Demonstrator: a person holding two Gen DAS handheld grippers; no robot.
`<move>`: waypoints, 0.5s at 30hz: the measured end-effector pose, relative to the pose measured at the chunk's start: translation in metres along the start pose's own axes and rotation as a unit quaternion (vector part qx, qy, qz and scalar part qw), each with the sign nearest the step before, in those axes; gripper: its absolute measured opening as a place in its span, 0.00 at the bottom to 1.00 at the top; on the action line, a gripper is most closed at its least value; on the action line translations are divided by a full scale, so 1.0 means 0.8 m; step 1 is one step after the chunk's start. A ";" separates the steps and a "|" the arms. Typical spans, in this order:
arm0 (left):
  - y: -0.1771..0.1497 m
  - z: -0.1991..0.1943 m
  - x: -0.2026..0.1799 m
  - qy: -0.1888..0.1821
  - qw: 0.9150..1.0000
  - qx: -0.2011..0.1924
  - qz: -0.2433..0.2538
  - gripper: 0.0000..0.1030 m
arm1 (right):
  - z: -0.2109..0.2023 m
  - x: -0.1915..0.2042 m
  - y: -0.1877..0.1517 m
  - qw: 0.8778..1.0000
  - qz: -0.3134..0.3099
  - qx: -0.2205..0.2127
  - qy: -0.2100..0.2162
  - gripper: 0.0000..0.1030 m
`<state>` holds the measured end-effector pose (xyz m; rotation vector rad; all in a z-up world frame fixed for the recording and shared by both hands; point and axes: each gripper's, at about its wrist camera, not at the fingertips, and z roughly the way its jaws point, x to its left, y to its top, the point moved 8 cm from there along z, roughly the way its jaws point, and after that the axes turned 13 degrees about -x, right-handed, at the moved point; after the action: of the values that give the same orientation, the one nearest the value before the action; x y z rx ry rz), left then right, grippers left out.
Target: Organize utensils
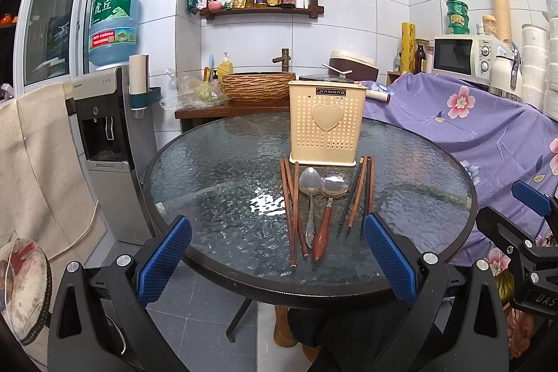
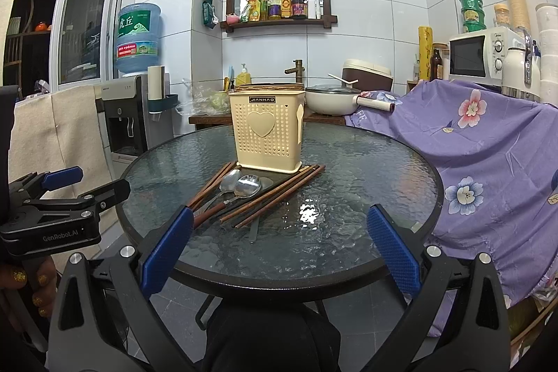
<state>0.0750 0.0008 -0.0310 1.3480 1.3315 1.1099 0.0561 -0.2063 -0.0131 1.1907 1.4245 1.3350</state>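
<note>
A cream perforated utensil holder (image 1: 326,124) (image 2: 268,132) stands upright on the round glass table (image 1: 216,162) (image 2: 366,162). In front of it lie wooden chopsticks (image 1: 292,211) (image 2: 275,192), more chopsticks (image 1: 361,194), a steel spoon (image 1: 309,187) (image 2: 230,181) and a wooden-handled ladle (image 1: 331,194) (image 2: 246,187). My left gripper (image 1: 277,255) is open and empty at the table's near edge, below the utensils. My right gripper (image 2: 279,246) is open and empty at the near edge, right of the utensils. Each gripper shows in the other's view: the right (image 1: 523,225), the left (image 2: 69,197).
A purple flowered cloth (image 1: 488,135) (image 2: 488,145) covers furniture right of the table. A water dispenser (image 1: 104,142) (image 2: 129,121) stands at the left, with a beige cloth (image 1: 38,162) beside it. A counter with a basin (image 1: 254,88) and pot (image 2: 331,100) is behind.
</note>
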 end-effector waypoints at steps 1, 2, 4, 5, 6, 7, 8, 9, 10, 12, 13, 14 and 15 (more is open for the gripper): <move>0.000 0.000 0.000 0.000 1.000 0.000 0.000 0.94 | 0.000 0.000 0.000 1.000 0.001 0.000 0.000 0.95; 0.000 0.000 0.000 0.000 1.000 0.000 0.000 0.94 | -0.001 0.000 0.000 1.000 0.001 0.000 0.000 0.95; 0.000 0.000 -0.001 0.000 1.000 0.000 0.000 0.94 | 0.000 0.000 0.000 1.000 0.000 0.001 0.000 0.95; 0.000 0.000 -0.001 0.000 1.000 0.000 0.001 0.94 | -0.001 0.000 0.000 1.000 0.000 0.001 0.000 0.95; 0.000 0.000 -0.001 0.001 1.000 -0.001 0.001 0.94 | 0.000 0.000 0.000 1.000 0.000 0.001 0.000 0.95; 0.000 0.000 -0.001 0.001 1.000 -0.001 0.001 0.94 | 0.001 0.001 0.000 1.000 -0.001 0.001 0.000 0.95; 0.000 0.000 -0.001 0.000 1.000 0.000 0.000 0.94 | 0.000 0.000 0.000 1.000 -0.001 0.001 0.000 0.95; 0.000 0.001 -0.001 0.000 1.000 0.001 0.000 0.94 | 0.001 0.000 -0.001 1.000 -0.001 0.001 0.000 0.95; -0.001 0.001 -0.002 -0.001 1.000 0.003 0.000 0.94 | 0.001 0.001 -0.001 1.000 -0.001 0.001 0.000 0.95; -0.004 0.006 -0.002 -0.004 1.000 0.011 -0.002 0.94 | 0.002 0.000 -0.002 1.000 -0.002 0.005 -0.001 0.95; -0.007 0.008 0.000 -0.005 1.000 0.015 -0.002 0.94 | 0.004 -0.001 -0.004 1.000 -0.004 0.008 -0.002 0.95; -0.009 0.011 0.001 -0.006 1.000 0.021 -0.001 0.94 | 0.007 -0.001 -0.005 1.000 -0.006 0.010 -0.003 0.95; -0.011 0.015 0.001 -0.007 1.000 0.027 0.002 0.94 | 0.011 -0.004 -0.008 1.000 -0.011 0.020 -0.006 0.95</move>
<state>0.0855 0.0017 -0.0422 1.3958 1.3577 1.0715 0.0646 -0.2073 -0.0206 1.2040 1.4570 1.2873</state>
